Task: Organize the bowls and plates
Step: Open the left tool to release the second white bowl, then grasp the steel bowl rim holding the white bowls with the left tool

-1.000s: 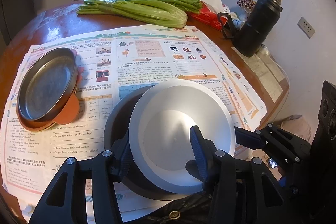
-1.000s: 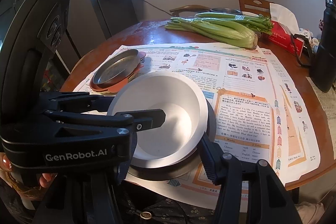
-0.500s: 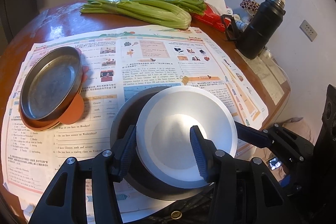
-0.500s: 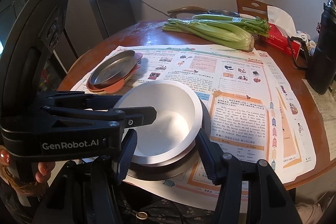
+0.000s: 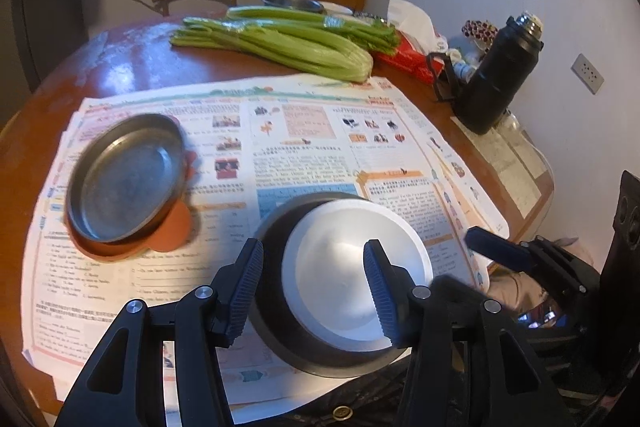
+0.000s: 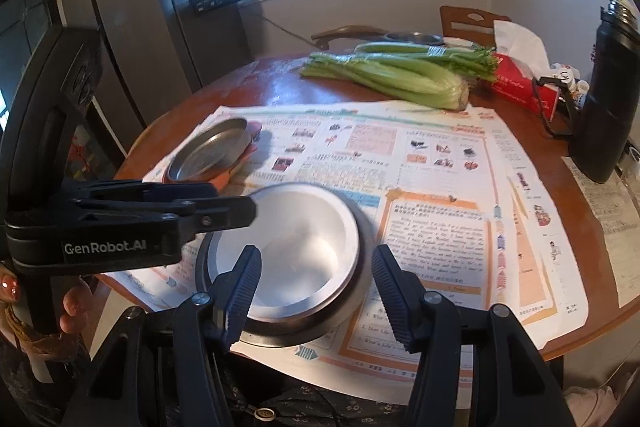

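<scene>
Round wooden table [image 5: 132, 63], newspaper [image 5: 312, 147] spread over it, bowls stacked near the front edge.
Left gripper [image 5: 314, 281] jaws just opened a bit; they now straddle the white bowl [image 5: 344, 267] rim with no pad contact visible, whereas a second ago they pinched it. Right gripper [image 6: 316, 277] jaws apart, holding nothing, framing the same bowl. White bowl sits nested in the dark bowl [image 5: 276, 307]. Metal plate [image 5: 124, 179] on the orange plate [image 5: 168, 231], unchanged, further left.
</scene>
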